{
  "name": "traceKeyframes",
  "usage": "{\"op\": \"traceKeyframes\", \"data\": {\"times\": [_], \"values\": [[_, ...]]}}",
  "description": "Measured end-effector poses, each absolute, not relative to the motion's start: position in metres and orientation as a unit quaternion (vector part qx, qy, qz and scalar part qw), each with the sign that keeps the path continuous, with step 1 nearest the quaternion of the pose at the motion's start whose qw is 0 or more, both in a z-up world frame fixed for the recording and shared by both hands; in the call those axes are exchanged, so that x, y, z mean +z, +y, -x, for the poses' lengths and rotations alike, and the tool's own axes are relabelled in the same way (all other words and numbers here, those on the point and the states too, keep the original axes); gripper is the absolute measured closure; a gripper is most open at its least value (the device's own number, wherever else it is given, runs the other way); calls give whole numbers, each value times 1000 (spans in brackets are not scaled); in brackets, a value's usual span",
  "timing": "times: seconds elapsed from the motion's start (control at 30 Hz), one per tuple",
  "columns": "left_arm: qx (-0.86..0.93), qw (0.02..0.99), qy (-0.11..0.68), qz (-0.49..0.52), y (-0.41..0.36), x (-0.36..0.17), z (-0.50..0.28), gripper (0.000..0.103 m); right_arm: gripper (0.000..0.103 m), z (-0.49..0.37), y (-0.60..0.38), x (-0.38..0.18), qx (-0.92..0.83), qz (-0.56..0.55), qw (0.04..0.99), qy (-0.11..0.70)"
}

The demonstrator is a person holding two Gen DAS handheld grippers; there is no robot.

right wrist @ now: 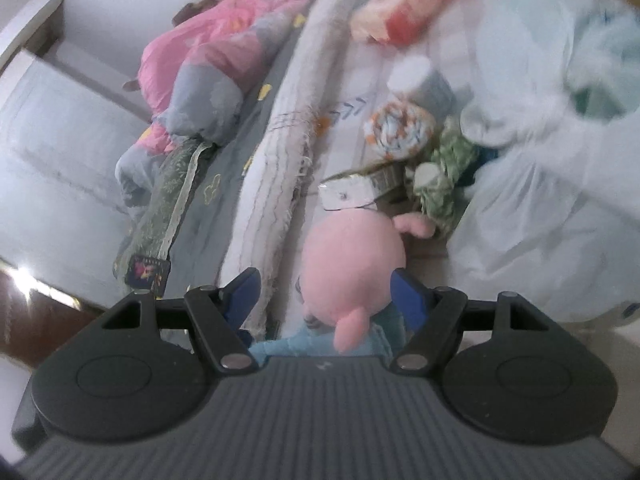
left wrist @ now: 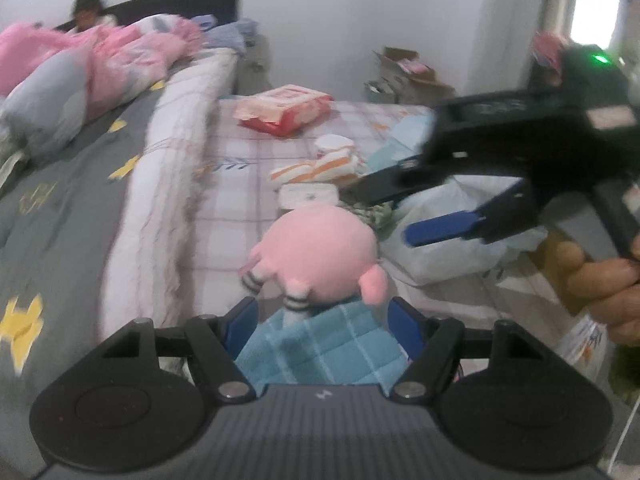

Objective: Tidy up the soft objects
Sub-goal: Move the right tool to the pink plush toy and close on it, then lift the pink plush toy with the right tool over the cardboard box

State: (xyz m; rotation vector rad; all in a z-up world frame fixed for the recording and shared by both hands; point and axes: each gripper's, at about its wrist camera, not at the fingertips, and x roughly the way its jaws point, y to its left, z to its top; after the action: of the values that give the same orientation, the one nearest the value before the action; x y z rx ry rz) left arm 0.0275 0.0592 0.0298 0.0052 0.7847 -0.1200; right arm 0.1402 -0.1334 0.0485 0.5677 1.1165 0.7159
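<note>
Midway, the left gripper point(left wrist: 326, 316) holds a pink plush toy point(left wrist: 320, 252) by its blue checked clothing; jaws part-spread. Nearby, the right gripper point(left wrist: 384, 216) hovers open above a white plastic bag point(left wrist: 460, 256) on the bed point(left wrist: 248, 200).

- The left hand-held gripper point(left wrist: 325, 320) has its blue fingers spread on either side of a blue checked cloth point(left wrist: 328, 344); whether the pads press it is unclear through the blur.
- A pink plush toy point(left wrist: 320, 252) lies just beyond the cloth on the checked bed sheet point(left wrist: 240, 216).
- The right hand-held gripper point(left wrist: 394, 212), jaws apart, hovers over a white plastic bag point(left wrist: 448, 256).
- A red-and-pink package point(left wrist: 284, 110) lies farther back.
</note>
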Motion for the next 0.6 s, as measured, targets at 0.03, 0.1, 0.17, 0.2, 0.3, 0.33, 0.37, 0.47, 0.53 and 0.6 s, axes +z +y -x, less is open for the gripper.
{"op": "traceKeyframes", "data": {"times": [0.03,0.1,0.17,0.2,0.3,0.33,0.37,0.47,0.53,0.6], "values": [[-61,922,381,-8,57,28,-31,29,31,-142,-130,44,327,-263,748,513],[-71,923,379,-22,52,26,-40,23,31,-148,-124,36,325,-270,742,521],[-69,922,380,-43,48,23,-48,23,30,-152,-116,31,320,-273,738,527],[-68,921,379,-57,44,22,-52,22,29,-154,-114,30,317,-270,741,527],[-69,916,388,-78,38,18,-63,21,26,-157,-108,28,317,-265,744,525],[-71,915,389,-82,36,17,-66,21,26,-158,-107,26,319,-268,742,525],[-74,914,391,-85,34,17,-69,21,26,-158,-106,26,323,-272,739,525],[-79,911,394,-93,30,14,-76,21,26,-160,-108,24,337,-289,727,524],[-74,909,399,-96,29,11,-82,21,26,-162,-110,24,337,-295,724,525],[-63,908,402,-94,31,8,-87,22,26,-163,-113,22,330,-297,725,526]]}}
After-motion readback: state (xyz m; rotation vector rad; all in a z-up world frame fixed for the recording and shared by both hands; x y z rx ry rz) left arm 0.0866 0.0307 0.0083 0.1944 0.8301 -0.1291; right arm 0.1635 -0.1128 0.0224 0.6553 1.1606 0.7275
